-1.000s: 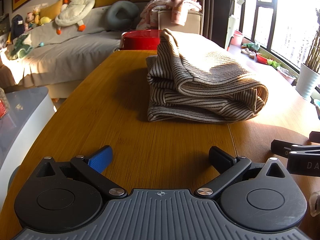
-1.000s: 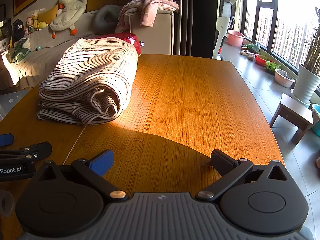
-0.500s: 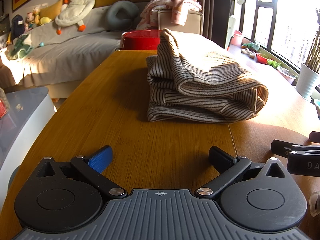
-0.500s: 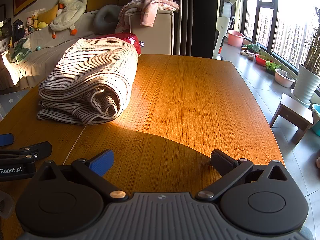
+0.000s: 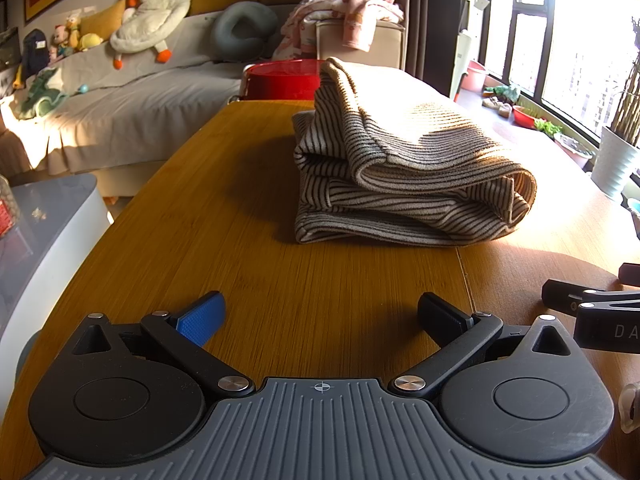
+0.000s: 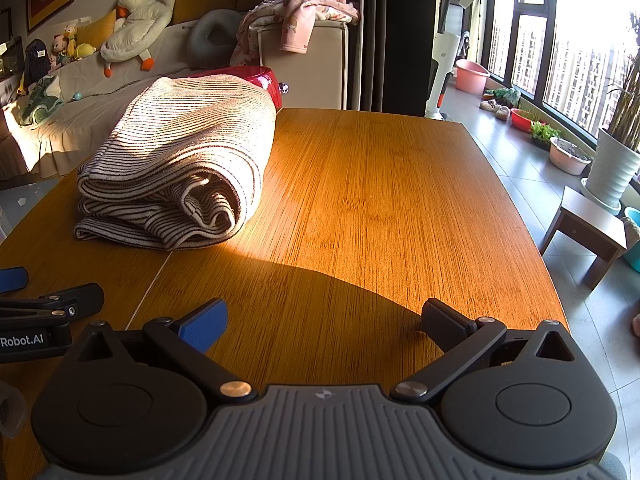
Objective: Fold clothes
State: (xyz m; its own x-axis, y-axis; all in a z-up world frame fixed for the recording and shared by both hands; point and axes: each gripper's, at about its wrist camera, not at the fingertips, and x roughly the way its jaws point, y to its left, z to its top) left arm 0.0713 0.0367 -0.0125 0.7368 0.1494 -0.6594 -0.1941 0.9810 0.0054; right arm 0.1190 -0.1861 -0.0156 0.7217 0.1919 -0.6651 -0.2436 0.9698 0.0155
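A beige garment with dark stripes lies folded in a thick bundle on the wooden table. It also shows in the right wrist view at the left. My left gripper is open and empty, low over the table, well short of the bundle. My right gripper is open and empty, over bare table to the right of the bundle. Each gripper shows at the edge of the other's view.
A red tub stands behind the table's far end. A sofa with soft toys and a box draped with pink clothes are beyond. A small stool and plant pots stand on the floor at the right.
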